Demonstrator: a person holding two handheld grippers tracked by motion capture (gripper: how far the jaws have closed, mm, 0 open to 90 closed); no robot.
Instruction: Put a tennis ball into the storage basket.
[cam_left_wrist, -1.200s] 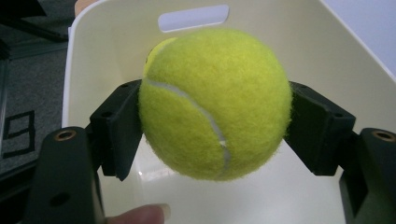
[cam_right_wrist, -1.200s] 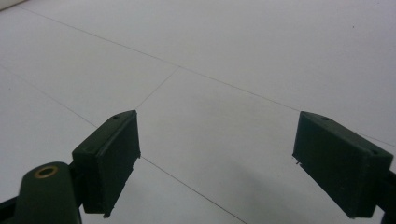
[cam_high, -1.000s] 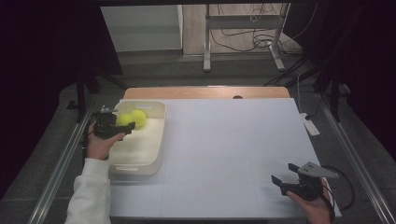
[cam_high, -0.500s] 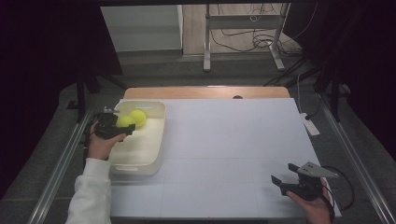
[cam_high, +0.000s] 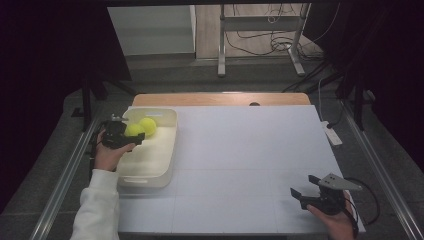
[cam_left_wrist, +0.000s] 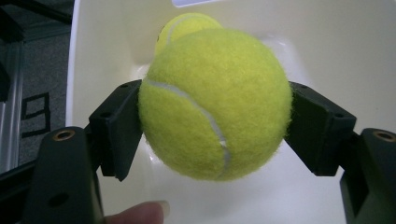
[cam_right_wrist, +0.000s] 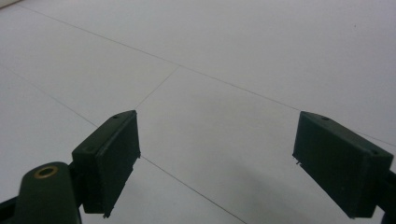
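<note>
The left gripper (cam_high: 131, 136) is clamping its jaws on a fuzzy yellow-green tennis ball (cam_left_wrist: 215, 103), holding it over the cream plastic tub (cam_high: 165, 161) at the frame's left; a second yellow-green ball (cam_high: 148, 125) is lying just beyond. The right gripper (cam_high: 306, 186), jaws gaping empty, is idling lower right.

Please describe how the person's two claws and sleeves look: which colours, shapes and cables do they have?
Both claws are black, each with two flat rectangular jaws on arms with brass-coloured pivot holes. The left claw comes from a white long sleeve. The right claw carries a grey three-cornered plate on top, and a black cable trails behind it.
</note>
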